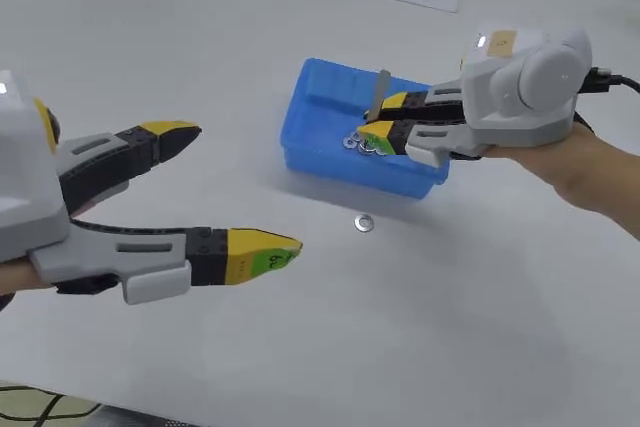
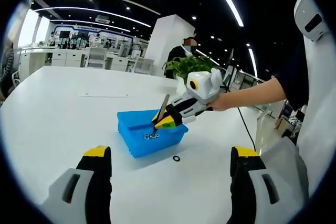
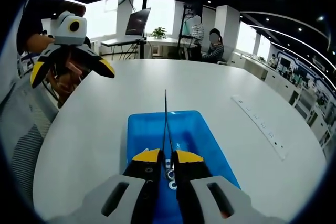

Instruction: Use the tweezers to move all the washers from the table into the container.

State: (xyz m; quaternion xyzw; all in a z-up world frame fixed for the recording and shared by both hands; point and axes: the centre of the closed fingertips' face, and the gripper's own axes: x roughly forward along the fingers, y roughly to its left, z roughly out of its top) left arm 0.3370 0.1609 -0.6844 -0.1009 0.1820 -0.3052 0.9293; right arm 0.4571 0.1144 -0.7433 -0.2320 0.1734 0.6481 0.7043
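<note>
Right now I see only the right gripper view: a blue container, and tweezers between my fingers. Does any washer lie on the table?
Observer: Yes, one washer lies on the table, just outside the blue container, on your side of it.
Operator: And inside the container?
Observer: A small cluster of washers lies there, close to the right gripper, whose fingers hold the tweezers.
Operator: Is the left gripper near the loose washer?
Observer: No. The left gripper hovers open, apart from it, holding nothing.
</note>
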